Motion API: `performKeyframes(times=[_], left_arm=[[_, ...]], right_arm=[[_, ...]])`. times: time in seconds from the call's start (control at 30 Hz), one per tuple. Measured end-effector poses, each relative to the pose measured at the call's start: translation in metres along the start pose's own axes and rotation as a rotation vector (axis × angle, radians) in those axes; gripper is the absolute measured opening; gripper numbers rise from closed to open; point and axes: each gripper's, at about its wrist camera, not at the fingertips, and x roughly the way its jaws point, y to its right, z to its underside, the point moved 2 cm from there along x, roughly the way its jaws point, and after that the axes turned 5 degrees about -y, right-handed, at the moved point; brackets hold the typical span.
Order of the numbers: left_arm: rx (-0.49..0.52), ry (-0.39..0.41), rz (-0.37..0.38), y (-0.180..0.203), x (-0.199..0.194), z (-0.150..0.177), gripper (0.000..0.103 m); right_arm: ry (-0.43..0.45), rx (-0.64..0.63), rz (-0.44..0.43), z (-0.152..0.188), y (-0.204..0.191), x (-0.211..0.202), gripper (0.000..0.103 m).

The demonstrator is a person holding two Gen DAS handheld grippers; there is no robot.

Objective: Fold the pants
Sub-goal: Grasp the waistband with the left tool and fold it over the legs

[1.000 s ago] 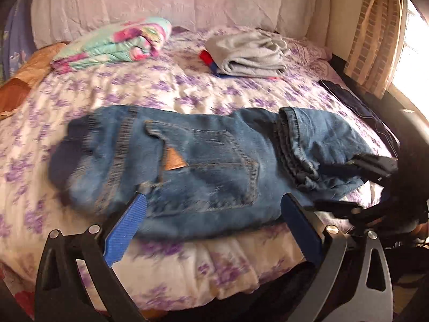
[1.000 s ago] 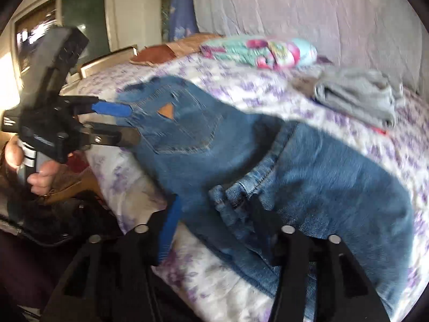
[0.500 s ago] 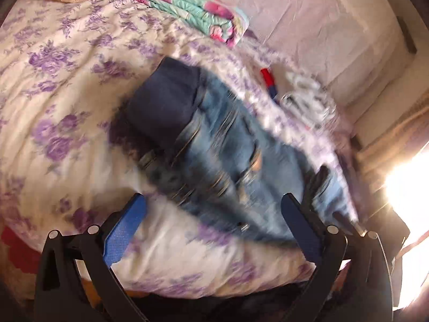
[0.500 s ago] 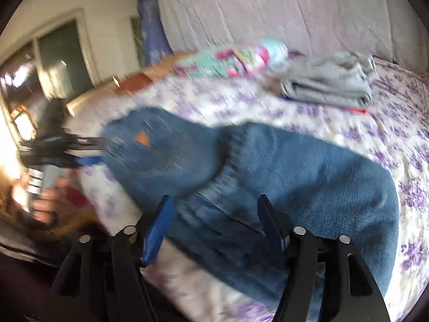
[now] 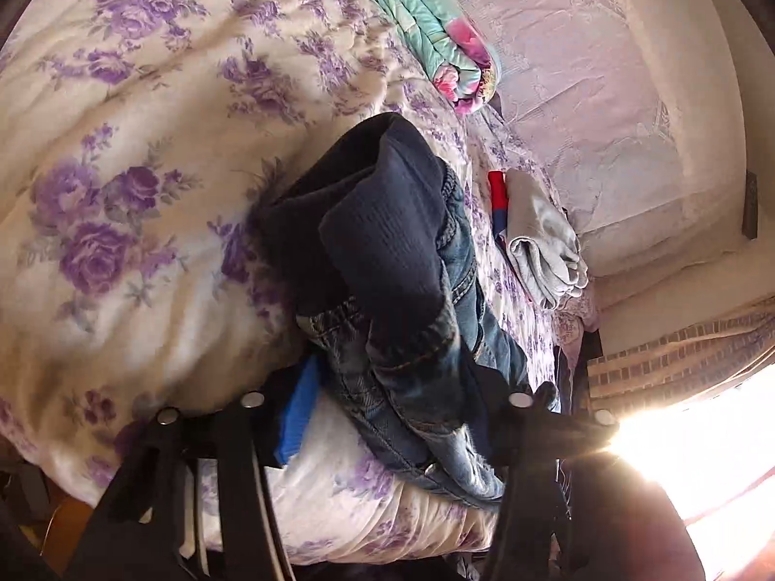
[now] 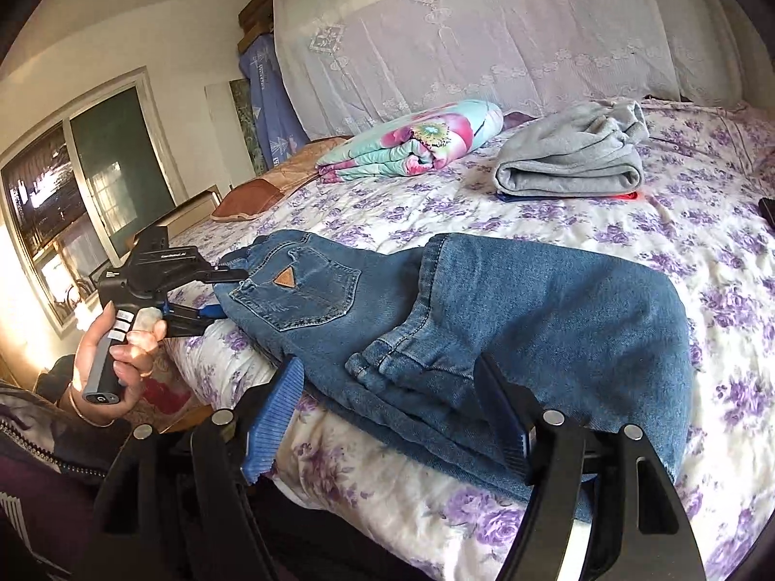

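The blue jeans (image 6: 508, 300) lie folded on the floral bed near its front edge, back pocket with a tan patch up, leg cuffs folded over the middle. In the left wrist view the jeans' waistband end (image 5: 387, 261) with its dark lining fills the space between the fingers. My left gripper (image 5: 402, 416) is open with its jaws on either side of that waistband end; it also shows in the right wrist view (image 6: 213, 293). My right gripper (image 6: 387, 411) is open, its jaws astride the front edge of the folded legs.
A folded grey garment (image 6: 571, 160) on red and blue cloth and a rolled floral blanket (image 6: 411, 145) lie further back on the bed (image 6: 678, 222). A brown pillow (image 6: 256, 191) is at the left. A window (image 6: 58, 203) is beyond the bed's left side.
The left gripper has swung round to the waistband end and closed in on it. The right gripper has stayed at the folded legs' edge.
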Motion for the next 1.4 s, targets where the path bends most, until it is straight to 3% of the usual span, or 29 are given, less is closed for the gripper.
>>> performKeyframes(times=[0.03,0.07,0.1,0.17,0.23,0.27,0.3,0.33,0.4,0.6,0.7,0.8,0.93,1.0,1.07,1.2,1.4], left_arm=[[-0.015,0.018,0.015,0.005,0.003,-0.002,0.071],[-0.015,0.033,0.023,0.010,0.004,-0.003,0.088],[-0.004,0.044,0.016,0.017,0.007,-0.005,0.096],[-0.003,0.079,-0.040,0.025,0.015,-0.005,0.098],[0.038,0.099,-0.083,0.032,0.020,-0.005,0.084],[0.068,0.097,-0.112,0.032,0.020,-0.005,0.050],[0.079,0.098,-0.110,0.032,0.018,-0.005,0.032],[0.095,0.107,-0.081,0.034,0.014,-0.004,0.031],[0.159,0.135,-0.107,0.044,0.008,0.000,0.027],[0.608,0.208,-0.179,0.155,-0.010,0.053,0.026],[0.941,0.188,-0.240,0.230,0.004,0.112,0.026],[1.288,0.116,-0.353,0.273,0.057,0.191,0.029],[1.602,-0.018,-0.505,0.258,0.153,0.274,0.039],[1.738,0.112,-0.593,0.240,0.173,0.302,0.047],[1.754,0.153,-0.607,0.238,0.170,0.308,0.047],[1.623,0.078,-0.572,0.254,0.137,0.286,0.047],[1.417,-0.001,-0.423,0.265,0.053,0.245,0.056]], right_arm=[[0.002,-0.004,-0.009,0.001,-0.002,0.001,0.073],[0.005,-0.016,-0.016,0.002,-0.006,0.002,0.073],[0.003,-0.030,-0.019,0.001,-0.010,0.003,0.073],[0.001,-0.067,-0.010,0.003,-0.018,0.002,0.073],[0.012,-0.090,-0.002,0.005,-0.023,-0.003,0.073],[0.025,-0.093,0.010,0.007,-0.022,-0.008,0.073],[0.037,-0.088,0.028,0.008,-0.018,-0.012,0.073],[0.043,-0.074,0.054,0.010,-0.012,-0.015,0.072],[0.040,-0.033,0.095,0.013,0.005,-0.019,0.067],[0.092,0.090,0.150,0.015,0.051,-0.045,0.062],[0.177,0.135,0.193,0.009,0.073,-0.075,0.062],[0.252,0.238,0.221,0.008,0.107,-0.108,0.068],[0.260,0.395,0.161,0.017,0.145,-0.125,0.079],[0.255,0.456,0.098,0.023,0.154,-0.126,0.082],[0.222,0.469,0.043,0.024,0.153,-0.122,0.087],[0.162,0.455,-0.064,0.015,0.142,-0.108,0.094],[0.042,0.452,-0.151,-0.005,0.129,-0.077,0.097]])
